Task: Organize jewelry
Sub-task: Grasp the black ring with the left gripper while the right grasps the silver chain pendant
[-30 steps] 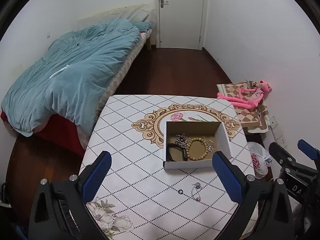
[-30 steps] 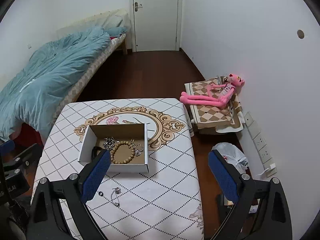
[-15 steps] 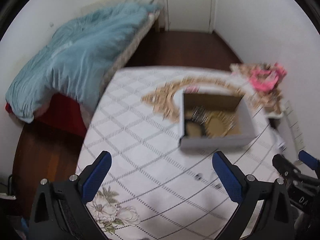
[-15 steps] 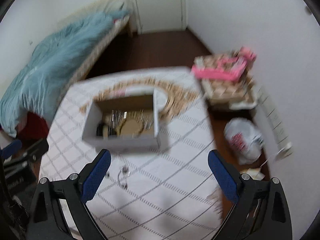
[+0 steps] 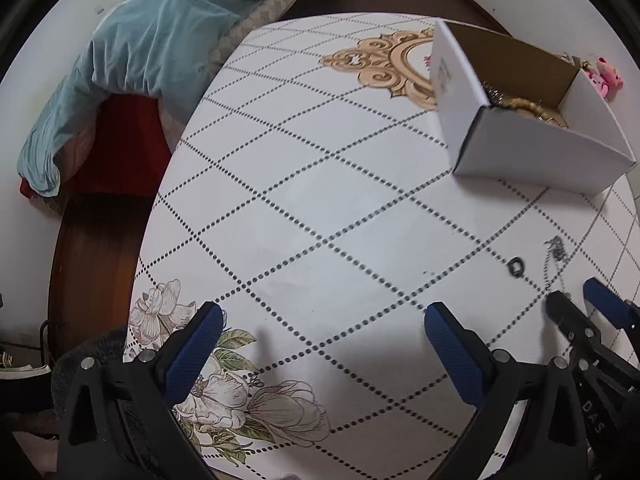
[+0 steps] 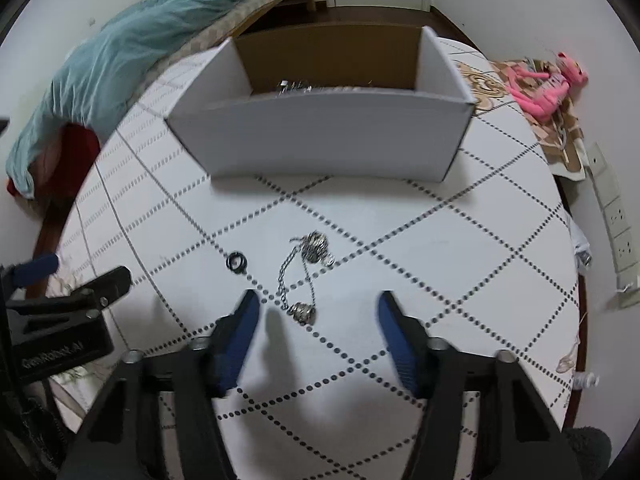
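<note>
A white cardboard box (image 6: 320, 136) with jewelry inside stands on the table (image 6: 460, 264); it also shows in the left wrist view (image 5: 532, 140), with beads visible inside. A silver chain necklace (image 6: 306, 272) lies on the table in front of the box, and a small black ring (image 6: 236, 261) lies to its left. My right gripper (image 6: 316, 310) is open and low over the table, its fingers on either side of the chain's near end. My left gripper (image 5: 320, 324) is open and empty over bare table. The ring (image 5: 516, 267) and chain (image 5: 556, 252) lie to its right.
A bed with a teal duvet (image 5: 160, 40) stands left of the table. A pink plush toy (image 6: 548, 84) lies on a low stand to the right. Wall sockets (image 6: 616, 216) are at the far right. The right gripper (image 5: 592, 320) shows in the left wrist view.
Both grippers have dropped down close to the table. The right one has moved forward to the chain, with its fingers narrower than before. The left one has swung left of the box.
</note>
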`<act>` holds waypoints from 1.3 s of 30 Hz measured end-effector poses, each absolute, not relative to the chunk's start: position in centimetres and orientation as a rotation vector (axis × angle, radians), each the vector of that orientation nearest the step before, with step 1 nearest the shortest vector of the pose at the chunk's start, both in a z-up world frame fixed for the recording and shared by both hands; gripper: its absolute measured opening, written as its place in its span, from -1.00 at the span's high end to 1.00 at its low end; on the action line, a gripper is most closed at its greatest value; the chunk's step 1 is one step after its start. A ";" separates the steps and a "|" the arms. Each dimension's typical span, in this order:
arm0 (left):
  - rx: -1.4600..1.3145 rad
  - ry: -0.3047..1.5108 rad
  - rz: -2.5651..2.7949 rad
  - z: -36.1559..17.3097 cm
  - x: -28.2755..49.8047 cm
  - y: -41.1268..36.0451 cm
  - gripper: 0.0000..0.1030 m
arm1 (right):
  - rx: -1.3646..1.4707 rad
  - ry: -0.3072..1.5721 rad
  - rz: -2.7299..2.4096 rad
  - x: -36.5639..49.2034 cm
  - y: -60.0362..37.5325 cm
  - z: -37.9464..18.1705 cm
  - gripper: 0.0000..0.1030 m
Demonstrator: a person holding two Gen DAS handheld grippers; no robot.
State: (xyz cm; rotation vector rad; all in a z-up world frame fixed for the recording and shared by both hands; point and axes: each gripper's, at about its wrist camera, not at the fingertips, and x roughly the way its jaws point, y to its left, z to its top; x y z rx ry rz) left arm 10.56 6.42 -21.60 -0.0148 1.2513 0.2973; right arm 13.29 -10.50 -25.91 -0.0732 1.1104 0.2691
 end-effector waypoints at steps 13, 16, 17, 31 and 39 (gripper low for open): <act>-0.044 1.240 0.214 -21.7 11.5 4.2 -1.00 | -0.020 1.061 0.179 13.5 -14.7 -24.6 0.75; -0.084 1.237 0.140 -21.9 12.1 2.4 -0.99 | 0.029 1.062 0.120 14.2 -17.5 -24.1 0.75; -0.092 1.238 0.121 -22.0 12.3 1.8 -0.99 | 0.037 1.063 0.105 14.4 -18.2 -24.0 0.75; -0.041 1.172 0.026 -22.7 13.3 -2.7 0.25 | 0.094 1.069 0.029 14.8 -21.4 -24.4 0.75; -0.031 1.150 -0.005 -22.8 13.7 -2.9 0.81 | 0.103 1.070 0.030 14.7 -21.3 -24.3 0.75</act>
